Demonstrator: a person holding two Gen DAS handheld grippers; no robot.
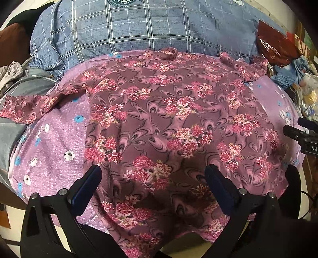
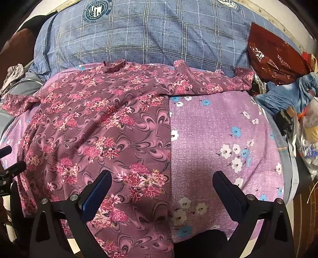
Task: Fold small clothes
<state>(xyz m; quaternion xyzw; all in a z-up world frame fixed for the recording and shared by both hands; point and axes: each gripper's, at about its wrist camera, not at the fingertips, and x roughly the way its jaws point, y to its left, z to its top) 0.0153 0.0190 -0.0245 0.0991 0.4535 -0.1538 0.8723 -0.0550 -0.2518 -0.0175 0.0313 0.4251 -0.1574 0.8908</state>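
Floral top (image 1: pixel 169 123), maroon with pink flower clusters and swirl shapes, lies spread flat on a lilac cloth (image 1: pixel 59 139) printed with small white and blue blossoms. Its collar (image 1: pixel 169 52) points away from the cameras, toward a blue checked cover (image 1: pixel 139 29) that bears a round dark-green emblem (image 2: pixel 96 11). One sleeve (image 1: pixel 23 109) stretches off to the left past the lilac cloth's edge; the other sleeve (image 2: pixel 218 83) lies along the far edge to the right. The hem end hangs over the near edge of the surface.

Left tongs (image 1: pixel 153 188) hover over the lower part of the top, the two dark-padded fingers (image 1: pixel 87 188) spread wide with nothing between them. Right tongs (image 2: pixel 162 194) stand likewise wide apart and empty, one finger (image 2: pixel 97 196) above the top's right side edge and the other above bare lilac cloth. Each device shows at the margin of the other's view as a black piece; none of the four fingers can be seen touching the fabric.

Around the surface the room is crowded. A dark red shiny plastic bag (image 2: pixel 278 57) sits at the far right, with a crumpled blue denim garment (image 2: pixel 288 95) just below it and clear plastic bags (image 2: pixel 310 142) of mixed items further down the right edge. At the left lies a grey bundle of fabric (image 1: pixel 14 73) beside grey bedding (image 1: pixel 12 139). Pale floor (image 1: pixel 12 218) shows beneath the near edge.
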